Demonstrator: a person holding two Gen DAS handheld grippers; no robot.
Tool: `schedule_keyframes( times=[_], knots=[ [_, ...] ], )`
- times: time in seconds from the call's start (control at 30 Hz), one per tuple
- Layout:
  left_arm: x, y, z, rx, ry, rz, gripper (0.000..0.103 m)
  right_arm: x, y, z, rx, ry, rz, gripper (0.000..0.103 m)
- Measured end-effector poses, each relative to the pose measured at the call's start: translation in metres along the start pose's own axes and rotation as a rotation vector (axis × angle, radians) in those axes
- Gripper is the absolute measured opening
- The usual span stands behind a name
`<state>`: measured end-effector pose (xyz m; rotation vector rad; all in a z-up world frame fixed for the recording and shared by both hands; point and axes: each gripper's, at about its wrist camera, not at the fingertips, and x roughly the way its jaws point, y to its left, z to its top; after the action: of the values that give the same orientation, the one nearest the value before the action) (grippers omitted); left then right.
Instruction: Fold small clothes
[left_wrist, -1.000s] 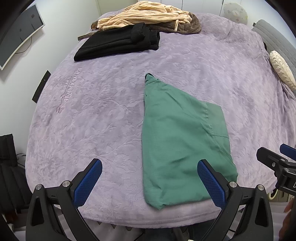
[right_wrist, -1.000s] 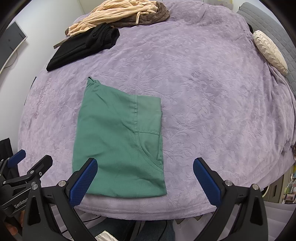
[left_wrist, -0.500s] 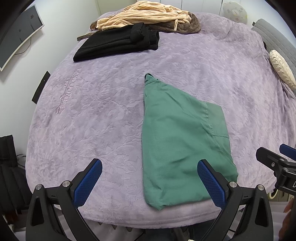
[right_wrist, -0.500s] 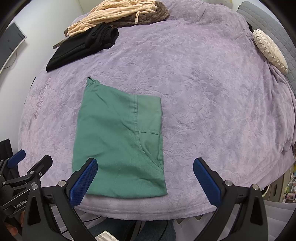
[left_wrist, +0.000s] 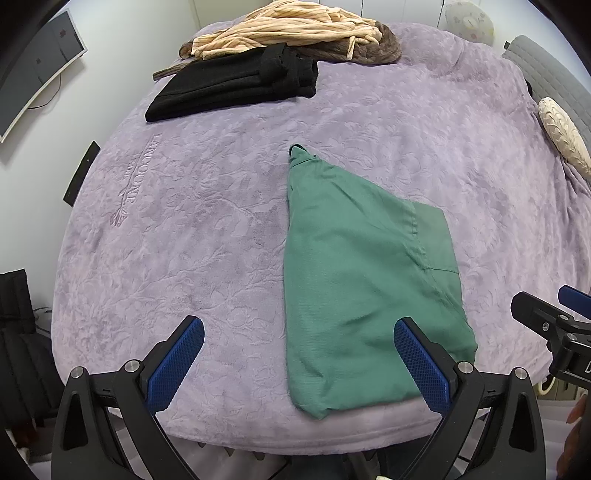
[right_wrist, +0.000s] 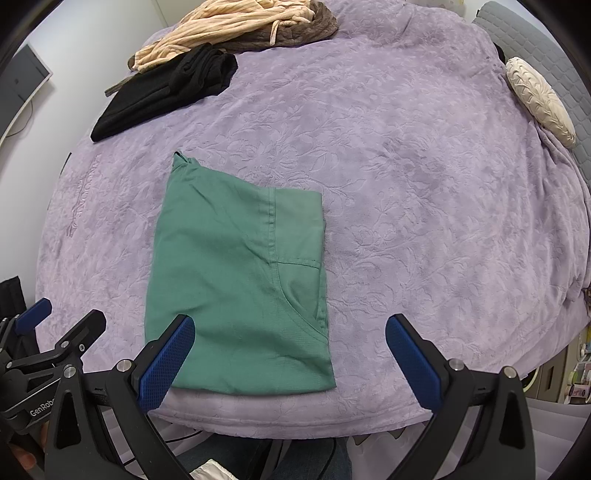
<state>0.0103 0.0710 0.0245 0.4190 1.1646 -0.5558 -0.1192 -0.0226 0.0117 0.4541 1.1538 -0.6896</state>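
A bed under a purple embossed blanket fills both views, with a white wall at the left.

The right gripper hangs at the near edge of the bed, its blue pads spread wide and holding nothing. Its left pad overlaps the near left part of the green garment in the picture; whether it touches the cloth I cannot tell. The left gripper is likewise spread and empty, its right pad over the garment's near right portion, its left pad over bare blanket.

The garment lies flat and already folded to a rough rectangle near the bed's front edge, straight ahead of both grippers and between them. Its long axis runs away from the fingers, toward a narrow bunched tip at the far end. A seam and a pocket-like curve show on its right side. Both grippers look about equally near its front hem, so a further fold would likely bring near end to far end, or the reverse.

Well beyond it, at the far left, lie a folded black garment and a beige heap. A cream pillow sits at the right edge.
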Motion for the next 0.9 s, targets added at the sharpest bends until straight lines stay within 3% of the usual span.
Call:
schedule_keyframes(
  times=[0.9],
  knots=[
    [0.0024, 0.0008, -0.0002, 0.012, -0.003, 0.011, 0.103, 0.0005, -0.0013, 0.0015, -0.003, 0.003, 0.003, 0.103]
  ],
)
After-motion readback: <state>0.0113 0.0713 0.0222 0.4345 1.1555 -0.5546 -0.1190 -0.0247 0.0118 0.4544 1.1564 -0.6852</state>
